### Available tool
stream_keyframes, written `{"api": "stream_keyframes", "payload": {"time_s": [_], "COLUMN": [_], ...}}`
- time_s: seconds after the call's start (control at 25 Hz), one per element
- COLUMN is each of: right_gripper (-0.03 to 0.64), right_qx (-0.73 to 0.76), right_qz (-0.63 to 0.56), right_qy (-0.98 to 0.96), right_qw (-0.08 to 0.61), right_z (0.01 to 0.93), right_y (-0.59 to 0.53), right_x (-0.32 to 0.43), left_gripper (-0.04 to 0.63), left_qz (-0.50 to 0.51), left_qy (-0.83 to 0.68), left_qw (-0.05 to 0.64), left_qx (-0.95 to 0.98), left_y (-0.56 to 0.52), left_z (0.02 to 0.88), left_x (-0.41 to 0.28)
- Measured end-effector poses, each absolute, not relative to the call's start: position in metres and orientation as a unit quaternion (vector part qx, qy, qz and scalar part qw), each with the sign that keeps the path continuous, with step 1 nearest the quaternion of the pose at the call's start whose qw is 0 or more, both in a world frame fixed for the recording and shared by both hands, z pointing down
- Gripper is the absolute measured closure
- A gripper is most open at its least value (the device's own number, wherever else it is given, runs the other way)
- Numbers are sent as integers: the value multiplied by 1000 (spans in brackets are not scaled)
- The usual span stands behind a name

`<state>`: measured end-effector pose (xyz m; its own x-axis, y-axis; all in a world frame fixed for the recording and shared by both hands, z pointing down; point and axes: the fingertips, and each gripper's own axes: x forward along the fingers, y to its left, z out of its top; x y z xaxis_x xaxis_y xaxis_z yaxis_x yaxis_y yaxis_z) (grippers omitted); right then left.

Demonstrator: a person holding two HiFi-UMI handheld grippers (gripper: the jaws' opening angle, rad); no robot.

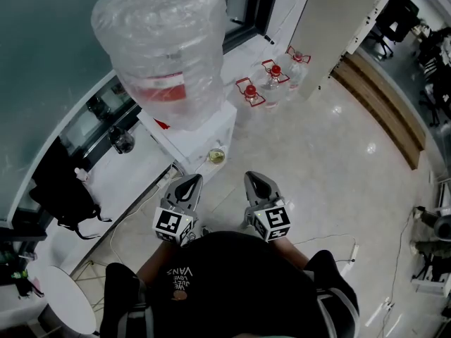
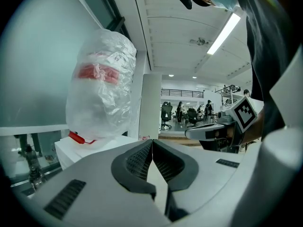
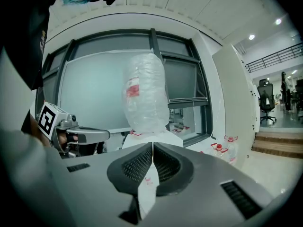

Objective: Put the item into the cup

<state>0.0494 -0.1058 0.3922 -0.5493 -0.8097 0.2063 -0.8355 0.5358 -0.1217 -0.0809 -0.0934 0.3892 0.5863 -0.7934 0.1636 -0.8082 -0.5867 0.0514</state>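
Head view: Your left gripper and right gripper are held side by side close to your torso, above the floor, each tapering to a closed tip. The cup stands on the front ledge of the white dispenser, ahead of both grippers and apart from them. It appears to hold a yellowish liquid. Which object is the item cannot be told from this view. A large water bottle wrapped in clear plastic sits on top of the dispenser. Three small bottles with red caps stand on the floor beyond it.

Left gripper view: Your left gripper's jaws are pressed together with their pads meeting at the tips and nothing between them. The wrapped water bottle rises ahead to the left. Your right gripper shows at the right edge.

Right gripper view: Your right gripper's jaws are likewise closed tip to tip and carry nothing. The water bottle stands straight ahead on the dispenser. Your left gripper shows at the left. The cup is not visible here.
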Motion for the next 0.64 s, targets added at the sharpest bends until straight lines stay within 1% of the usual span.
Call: {"api": "stream_keyframes", "payload": {"time_s": [0.64], "right_gripper": [574], "right_qx": [448], "right_qz": [110], "right_qy": [-886], "right_qw": [54], "right_z": [390], "right_y": [-128], "right_x": [58], "left_gripper": [575], "left_qz": [51], "left_qy": [-468], "left_qw": [79], "left_qx": [879], "left_y": [-110], "left_z": [385], "left_x": [-68]}}
